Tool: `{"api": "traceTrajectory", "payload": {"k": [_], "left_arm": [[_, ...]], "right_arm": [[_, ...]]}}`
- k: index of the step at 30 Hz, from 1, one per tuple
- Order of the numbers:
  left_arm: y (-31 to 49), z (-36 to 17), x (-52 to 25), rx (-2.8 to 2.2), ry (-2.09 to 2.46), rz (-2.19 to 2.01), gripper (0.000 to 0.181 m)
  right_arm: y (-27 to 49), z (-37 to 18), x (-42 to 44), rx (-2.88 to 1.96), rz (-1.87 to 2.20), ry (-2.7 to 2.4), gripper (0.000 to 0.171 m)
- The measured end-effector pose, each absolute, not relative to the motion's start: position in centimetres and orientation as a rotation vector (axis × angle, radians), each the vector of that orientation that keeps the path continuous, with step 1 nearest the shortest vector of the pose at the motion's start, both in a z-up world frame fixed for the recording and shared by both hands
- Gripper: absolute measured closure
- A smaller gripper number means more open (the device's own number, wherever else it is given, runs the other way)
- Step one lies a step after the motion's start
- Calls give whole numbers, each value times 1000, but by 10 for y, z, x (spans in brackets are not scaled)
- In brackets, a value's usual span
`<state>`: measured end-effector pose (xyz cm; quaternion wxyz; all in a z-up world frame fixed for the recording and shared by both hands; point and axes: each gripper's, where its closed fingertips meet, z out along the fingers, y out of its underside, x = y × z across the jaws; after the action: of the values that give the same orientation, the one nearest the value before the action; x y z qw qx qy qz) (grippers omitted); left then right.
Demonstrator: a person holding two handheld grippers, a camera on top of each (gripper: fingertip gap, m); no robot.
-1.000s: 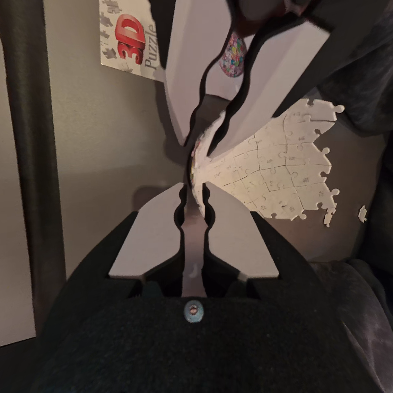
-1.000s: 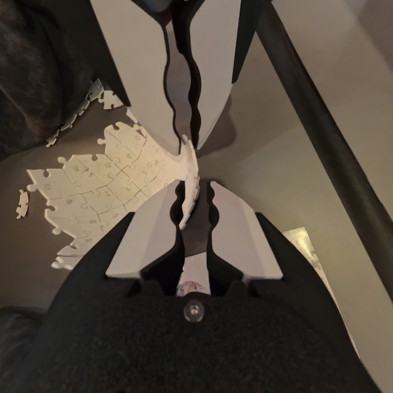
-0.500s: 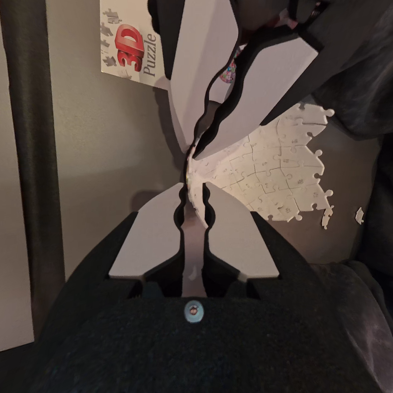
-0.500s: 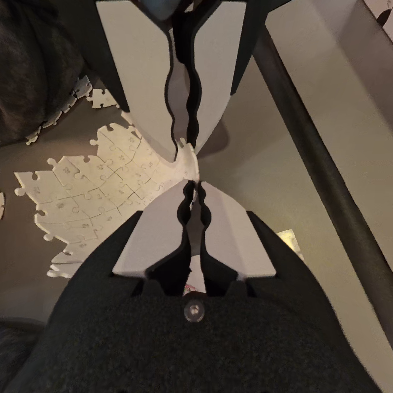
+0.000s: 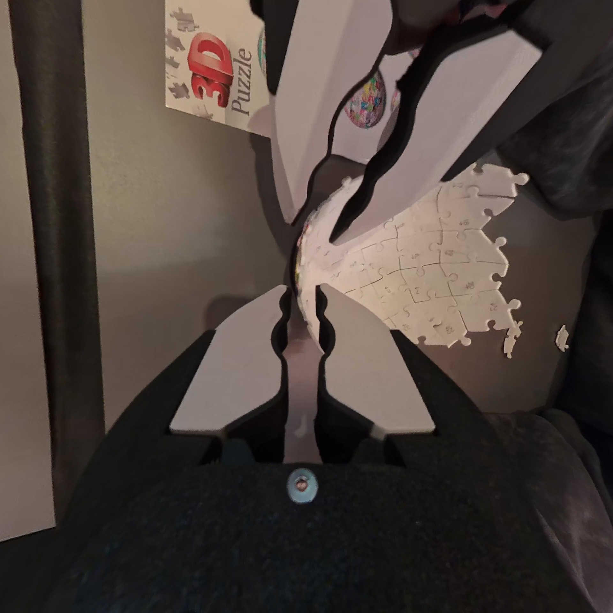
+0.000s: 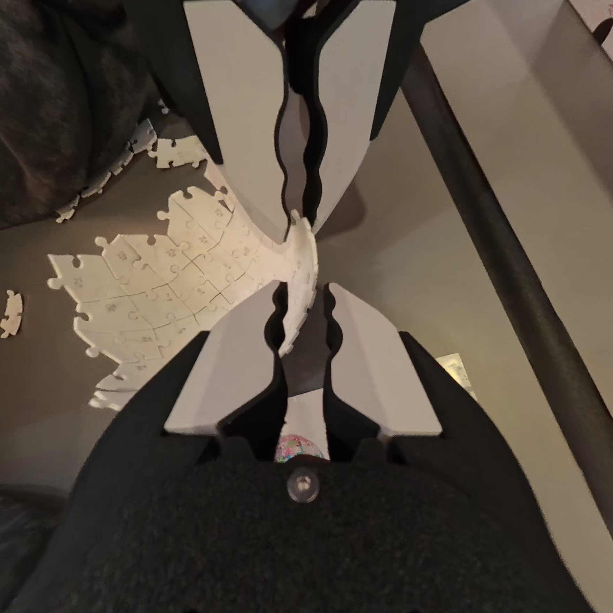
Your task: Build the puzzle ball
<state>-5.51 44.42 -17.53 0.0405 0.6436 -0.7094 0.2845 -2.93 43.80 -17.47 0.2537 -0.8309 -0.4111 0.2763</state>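
A curved white section of joined puzzle pieces (image 5: 431, 272) lies blank side up on the grey table, its left edge curling upward. My left gripper (image 5: 302, 292) is shut on that raised edge from below. My right gripper (image 6: 303, 290) is open, with the same edge (image 6: 298, 282) between its fingers, resting against the left finger. In the left wrist view the right gripper (image 5: 316, 232) comes in from the top, jaws apart around the rim. In the right wrist view the left gripper (image 6: 298, 225) pinches the rim from above.
Loose white pieces lie beside the section (image 5: 510, 338) (image 5: 562, 338) (image 6: 11, 313) (image 6: 179, 154). A printed puzzle leaflet (image 5: 212, 66) lies at the back. A dark bar (image 5: 56, 232) (image 6: 497, 215) runs along the table. Dark fabric (image 5: 580, 132) (image 6: 49, 99) borders the pieces. The tips of both grippers are at nearly the same place.
My right gripper closed to a narrow gap on the raised edge half a second ago and has opened again. My left gripper has kept its grip and place.
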Motion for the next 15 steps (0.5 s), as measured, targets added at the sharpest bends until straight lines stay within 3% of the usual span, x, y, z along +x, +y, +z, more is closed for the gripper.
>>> {"api": "traceTrajectory", "payload": {"k": [13,15], "left_arm": [[444,-169,-57,1971,-2185,892,168],[446,-169,-57,1975,-2186,893,167]], "right_arm": [[445,-191,-37,-2315,766,-1124,152],[444,-189,-42,-2301,836,-1126,163]]}}
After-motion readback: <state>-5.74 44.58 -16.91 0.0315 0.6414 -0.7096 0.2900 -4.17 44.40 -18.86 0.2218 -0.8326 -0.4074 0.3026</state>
